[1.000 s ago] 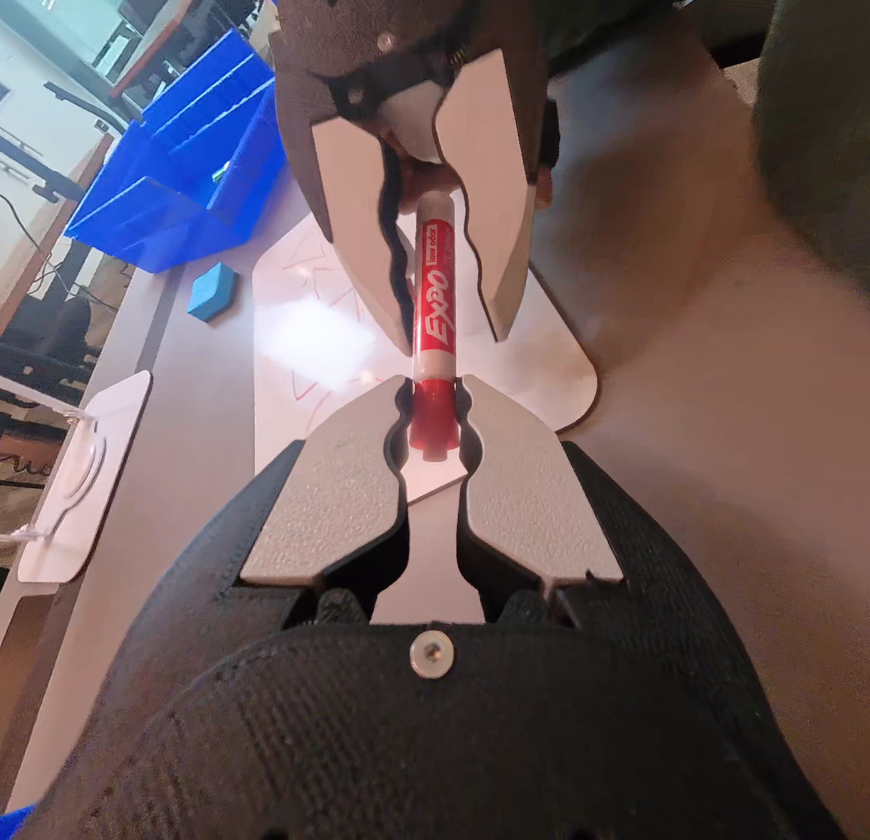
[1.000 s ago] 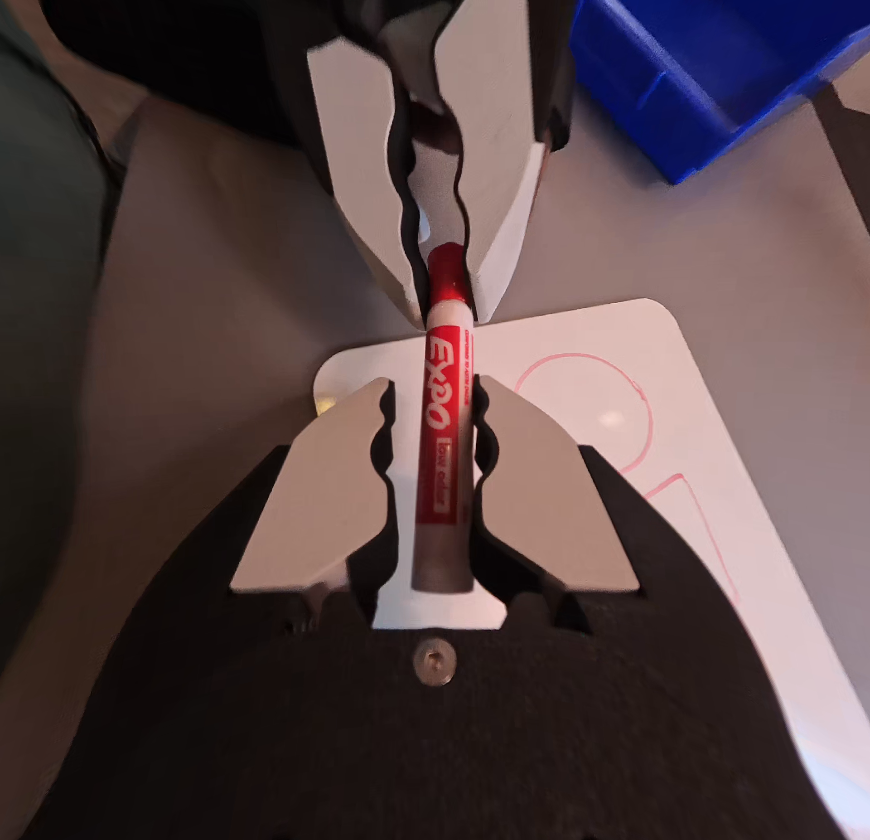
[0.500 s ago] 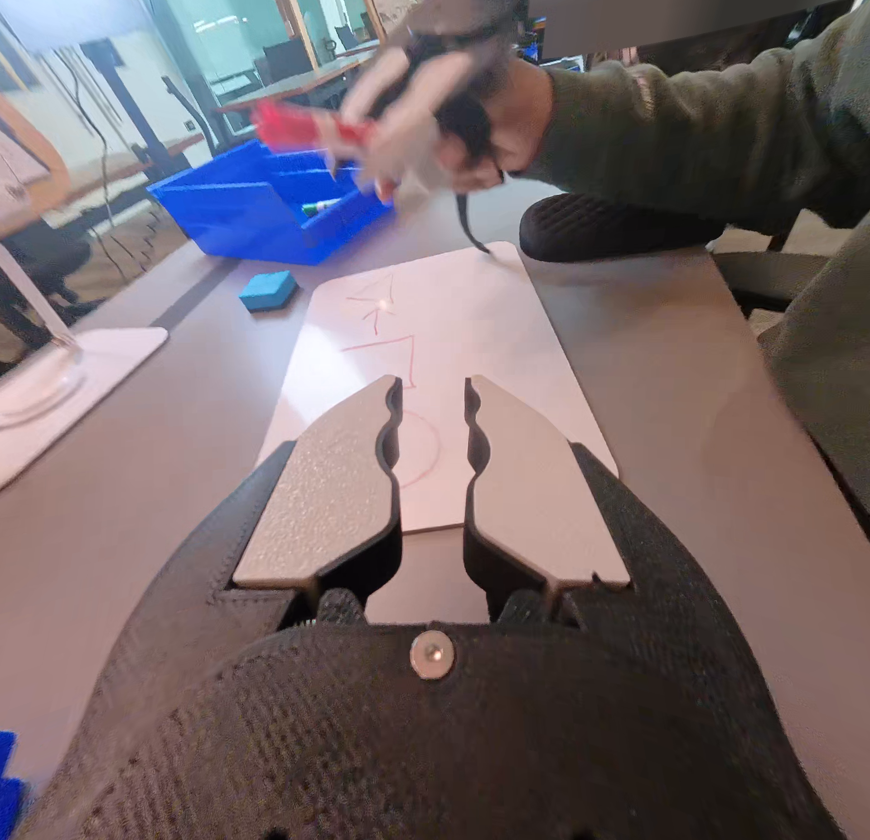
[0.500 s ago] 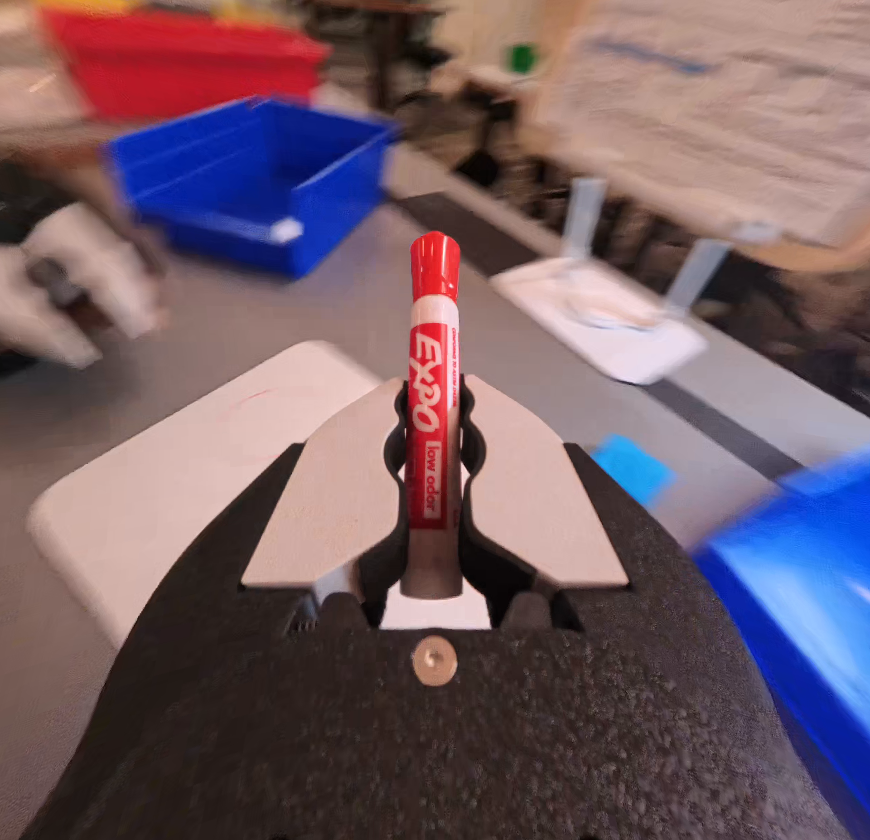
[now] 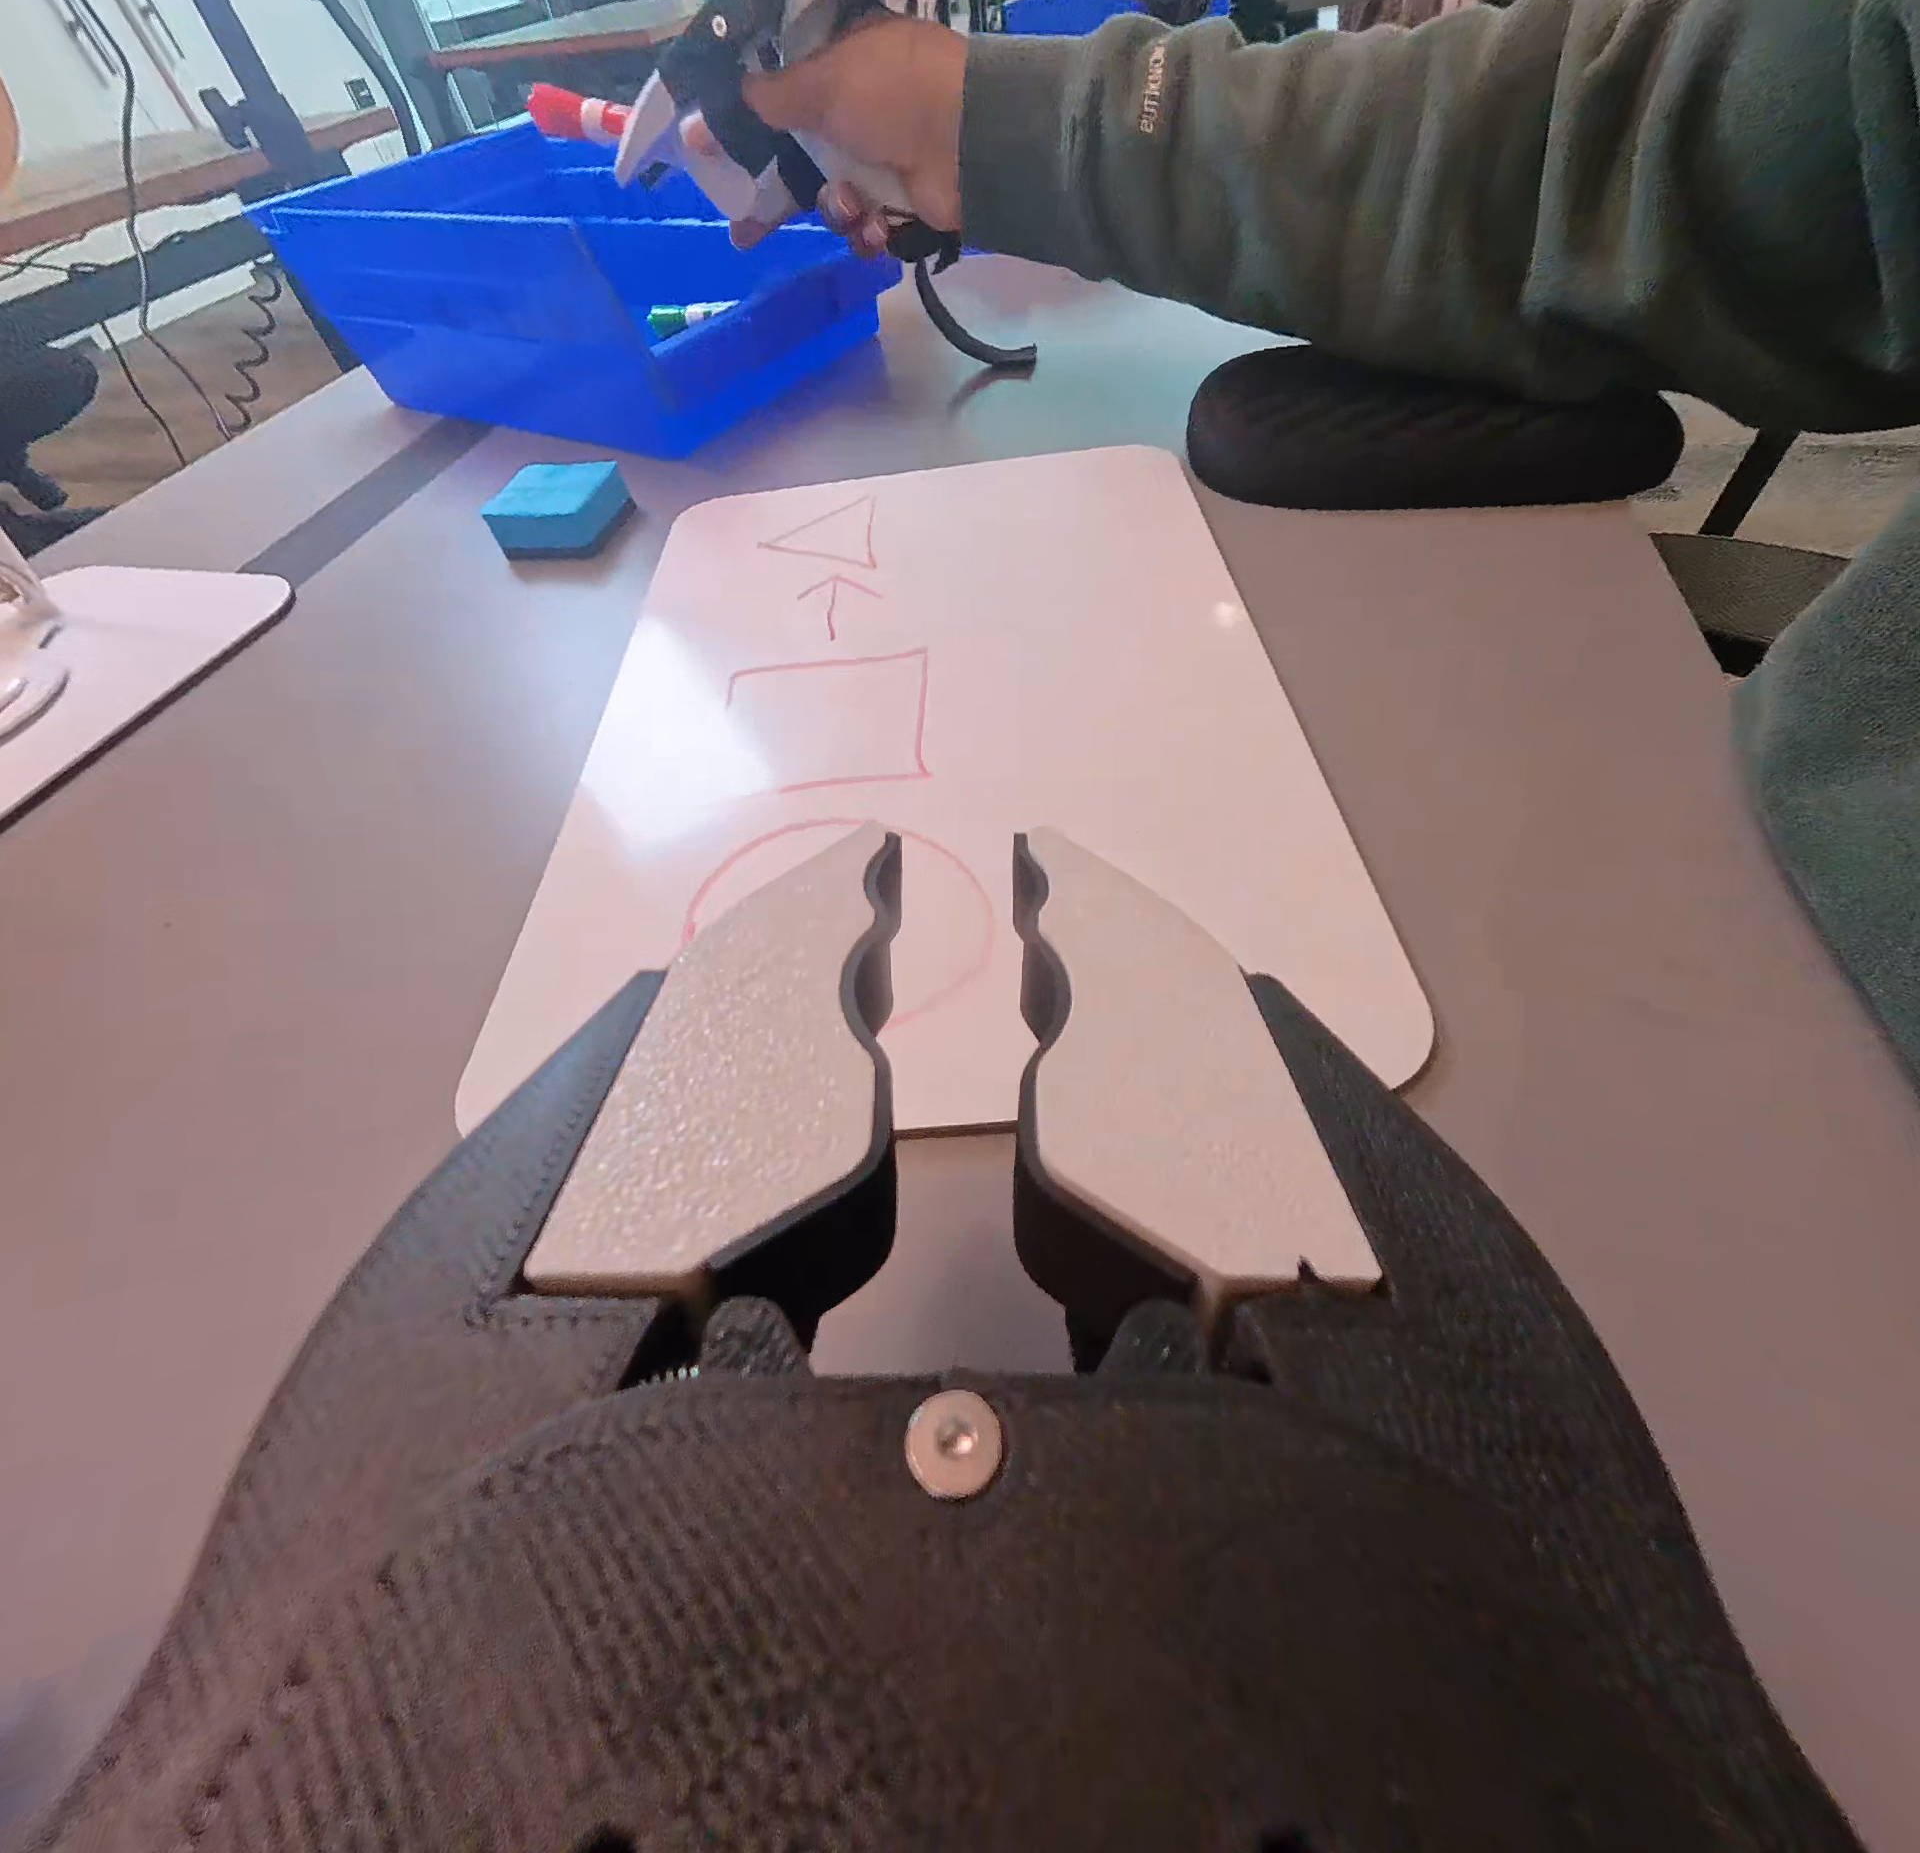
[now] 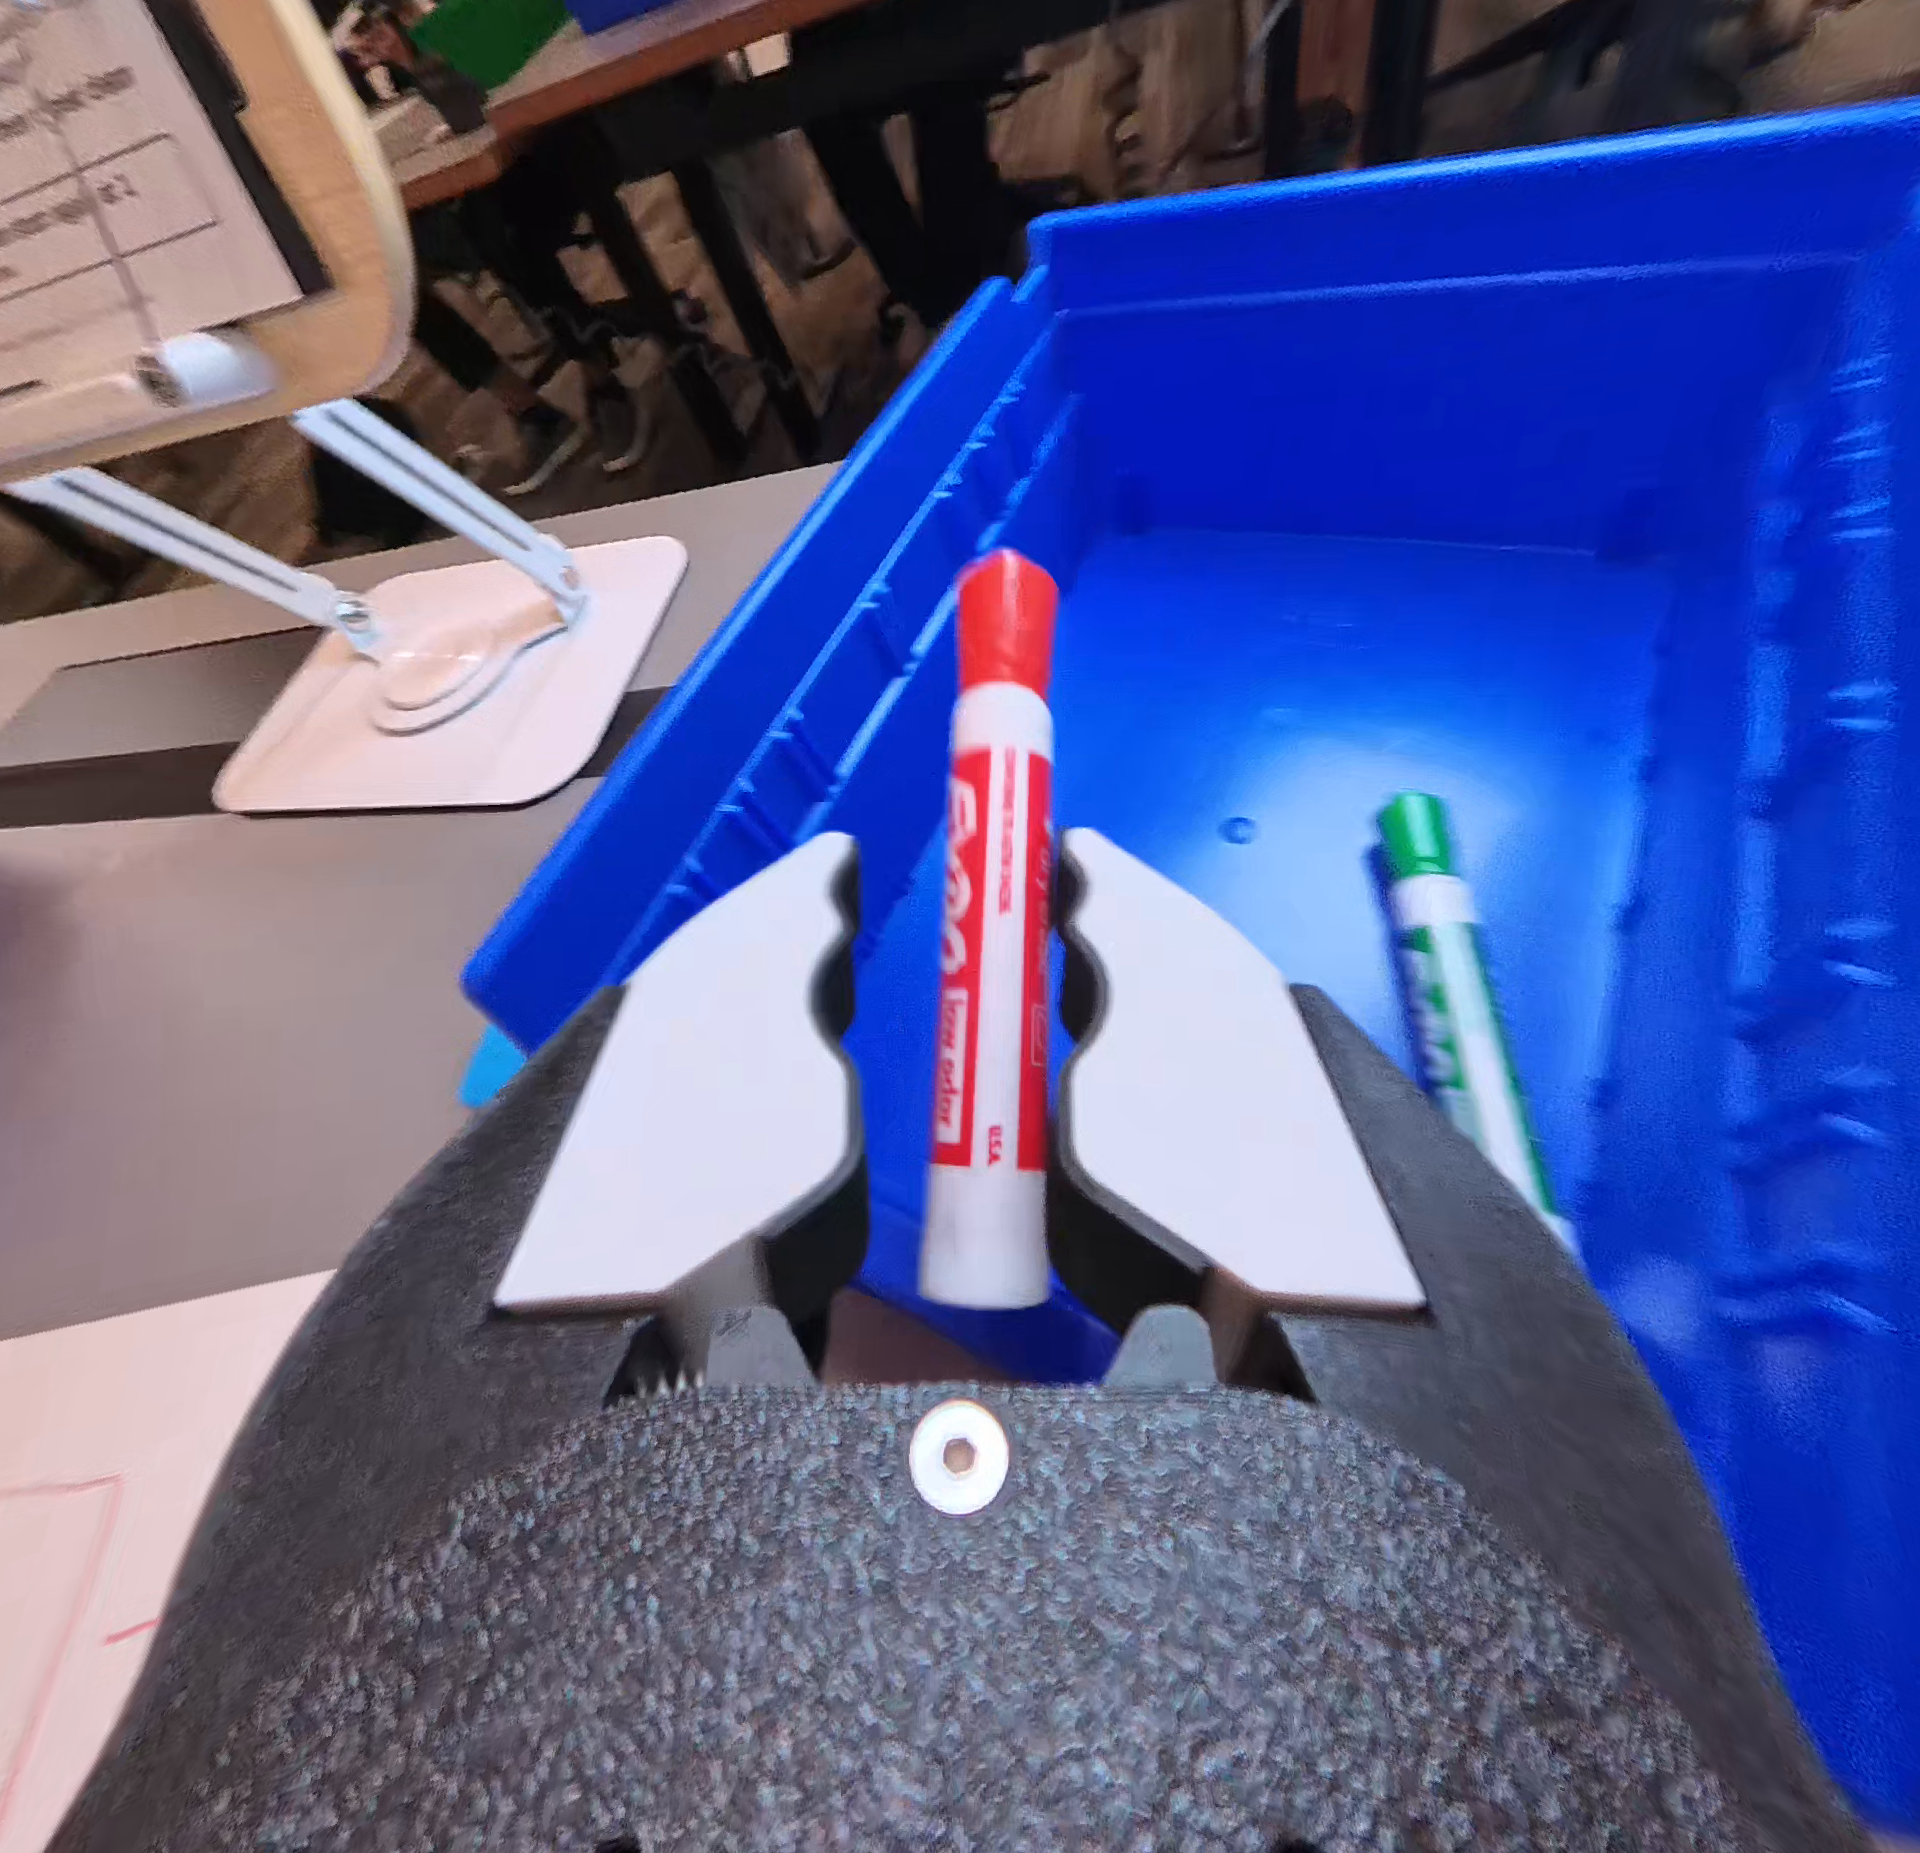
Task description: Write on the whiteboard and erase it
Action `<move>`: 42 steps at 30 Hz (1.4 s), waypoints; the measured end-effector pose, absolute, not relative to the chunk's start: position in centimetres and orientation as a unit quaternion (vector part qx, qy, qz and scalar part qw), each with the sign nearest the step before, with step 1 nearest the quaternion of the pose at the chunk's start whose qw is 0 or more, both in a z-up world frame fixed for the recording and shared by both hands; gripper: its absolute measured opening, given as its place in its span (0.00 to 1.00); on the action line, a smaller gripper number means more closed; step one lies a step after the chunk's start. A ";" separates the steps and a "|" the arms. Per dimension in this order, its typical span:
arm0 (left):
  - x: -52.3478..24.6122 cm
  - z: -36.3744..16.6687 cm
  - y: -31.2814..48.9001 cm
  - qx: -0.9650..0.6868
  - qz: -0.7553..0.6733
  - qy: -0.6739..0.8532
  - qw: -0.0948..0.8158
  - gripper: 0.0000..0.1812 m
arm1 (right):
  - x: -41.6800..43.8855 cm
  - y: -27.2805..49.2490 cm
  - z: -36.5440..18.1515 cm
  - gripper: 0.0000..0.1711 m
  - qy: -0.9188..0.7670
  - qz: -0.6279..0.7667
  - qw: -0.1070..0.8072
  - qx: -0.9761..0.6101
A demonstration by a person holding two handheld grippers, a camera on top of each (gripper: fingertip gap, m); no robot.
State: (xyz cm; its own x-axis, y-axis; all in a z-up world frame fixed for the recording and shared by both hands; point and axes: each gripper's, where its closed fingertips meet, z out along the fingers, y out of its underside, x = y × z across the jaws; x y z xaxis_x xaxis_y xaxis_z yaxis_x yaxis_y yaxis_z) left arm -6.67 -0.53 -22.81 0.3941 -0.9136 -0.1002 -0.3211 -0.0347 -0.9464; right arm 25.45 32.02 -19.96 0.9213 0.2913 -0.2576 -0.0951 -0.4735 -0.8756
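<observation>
The whiteboard lies flat on the grey table with a red triangle, arrow, square and circle drawn on it; one corner shows in the right wrist view. My left gripper is open and empty, low over the board's near end. My right gripper is over the blue bin. The capped red marker stands between its parted fingers, with a gap on the left side. The left wrist view shows that gripper and marker above the bin. A blue eraser lies left of the board.
A green marker lies in the bin. A white stand base sits at the table's left and holds a tilted board. A person's green sleeve rests on a black armrest at the right.
The grippers were joined on the marker over the board, the left holding its cap. The right carried the capped marker to the bin and its fingers have parted. The left stayed, empty.
</observation>
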 end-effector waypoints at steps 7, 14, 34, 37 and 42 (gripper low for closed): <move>-7.2 -23.0 0.0 -0.666 -0.288 0.458 0.514 0.10 | 20.9 29.7 -14.8 0.28 -0.160 0.246 0.572 -0.766; -7.0 -22.8 -0.3 -0.661 -0.292 0.464 0.513 0.10 | 12.1 23.9 -19.1 0.33 -0.316 0.200 0.441 -0.816; -7.7 -21.9 -1.7 -0.641 -0.291 0.474 0.528 0.07 | 11.1 24.6 -19.6 0.32 -0.301 0.098 0.474 -0.822; -7.8 -22.0 -1.2 -0.646 -0.296 0.469 0.525 0.07 | 15.1 24.1 -15.4 0.32 -0.262 0.103 0.523 -0.804; -7.8 -22.5 -0.9 -0.652 -0.286 0.470 0.521 0.06 | 20.2 23.0 -14.8 0.32 -0.238 0.132 0.527 -0.805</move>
State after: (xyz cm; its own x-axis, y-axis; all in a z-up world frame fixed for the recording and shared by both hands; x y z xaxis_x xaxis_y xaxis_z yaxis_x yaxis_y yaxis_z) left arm -7.76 -0.87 -22.46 0.3941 -0.9114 -0.1181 -0.3157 -0.0136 -0.9488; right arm 20.19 22.99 -14.78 0.8525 0.5213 0.0385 0.2439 -0.3315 -0.9114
